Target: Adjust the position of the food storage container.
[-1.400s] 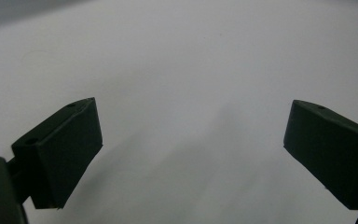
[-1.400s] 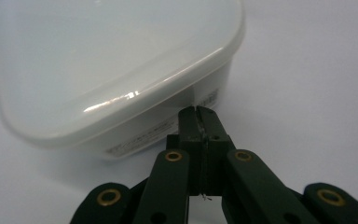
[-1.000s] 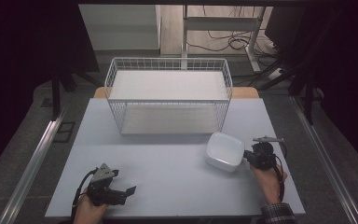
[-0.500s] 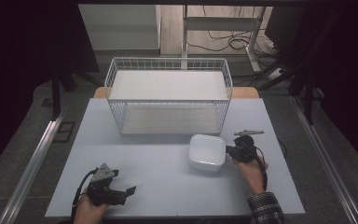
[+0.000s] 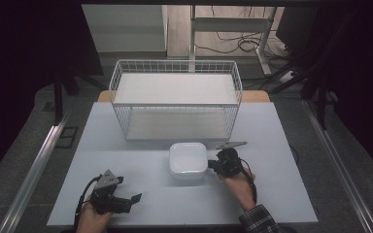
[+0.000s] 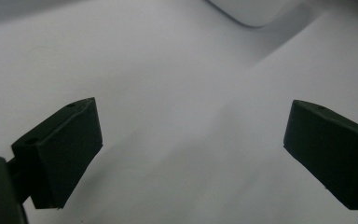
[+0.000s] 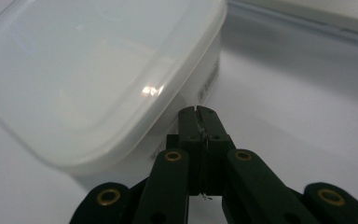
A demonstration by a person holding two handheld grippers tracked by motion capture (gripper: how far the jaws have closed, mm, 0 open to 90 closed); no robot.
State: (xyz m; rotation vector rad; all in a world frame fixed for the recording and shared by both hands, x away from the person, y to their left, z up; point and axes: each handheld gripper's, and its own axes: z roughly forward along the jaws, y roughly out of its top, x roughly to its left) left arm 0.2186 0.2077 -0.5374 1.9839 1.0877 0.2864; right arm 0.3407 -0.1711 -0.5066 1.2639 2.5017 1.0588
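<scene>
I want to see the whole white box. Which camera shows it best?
The high view: the whole white box sits on the table there. The right gripper view shows its lid and one side up close; the left gripper view catches just a corner.

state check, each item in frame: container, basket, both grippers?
container: lid on, upright on the table, in front of the basket
basket: upright at the far side, open top, nothing inside
right gripper: jaws shut, tips against the container's side
left gripper: jaws open, holding nothing, apart from the container
</scene>
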